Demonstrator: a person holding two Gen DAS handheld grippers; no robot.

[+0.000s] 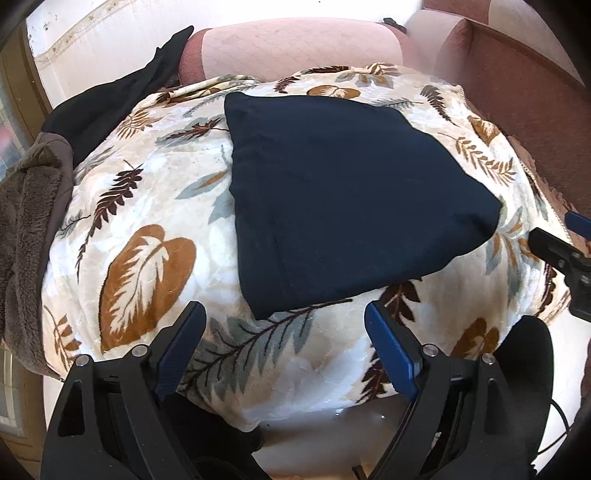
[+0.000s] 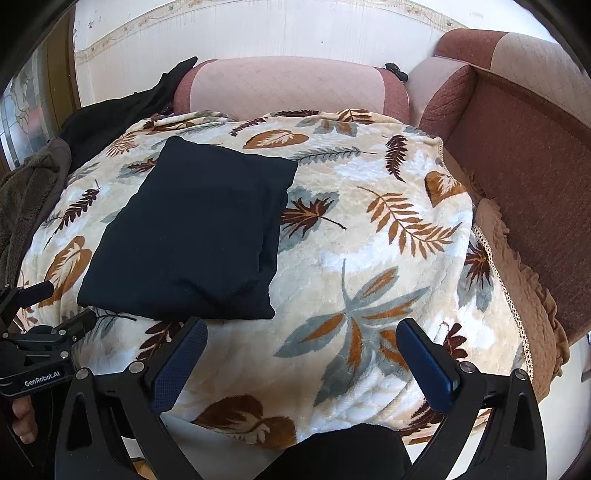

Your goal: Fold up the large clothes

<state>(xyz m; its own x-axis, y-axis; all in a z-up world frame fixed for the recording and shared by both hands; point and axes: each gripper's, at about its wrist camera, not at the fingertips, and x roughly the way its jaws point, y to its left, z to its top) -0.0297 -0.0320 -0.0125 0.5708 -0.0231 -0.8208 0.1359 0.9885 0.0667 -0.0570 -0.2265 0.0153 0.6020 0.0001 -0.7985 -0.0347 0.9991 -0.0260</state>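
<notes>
A dark navy garment (image 1: 343, 195) lies folded into a flat rectangle on a cream blanket with brown and grey leaf print (image 1: 147, 206). It also shows in the right wrist view (image 2: 199, 232), left of centre on the blanket (image 2: 369, 229). My left gripper (image 1: 284, 325) is open and empty, just in front of the garment's near corner. My right gripper (image 2: 303, 343) is open and empty, in front of the garment's near right corner. The right gripper's fingers (image 1: 554, 247) show at the right edge of the left wrist view, and the left gripper (image 2: 44, 332) shows at the left of the right wrist view.
A brown fleece garment (image 1: 26, 229) and a black garment (image 1: 122, 96) lie to the left of the blanket. A pink sofa backrest (image 2: 291, 88) stands behind it and a red-brown sofa (image 2: 524, 177) to the right. A white wall (image 2: 258, 29) is behind.
</notes>
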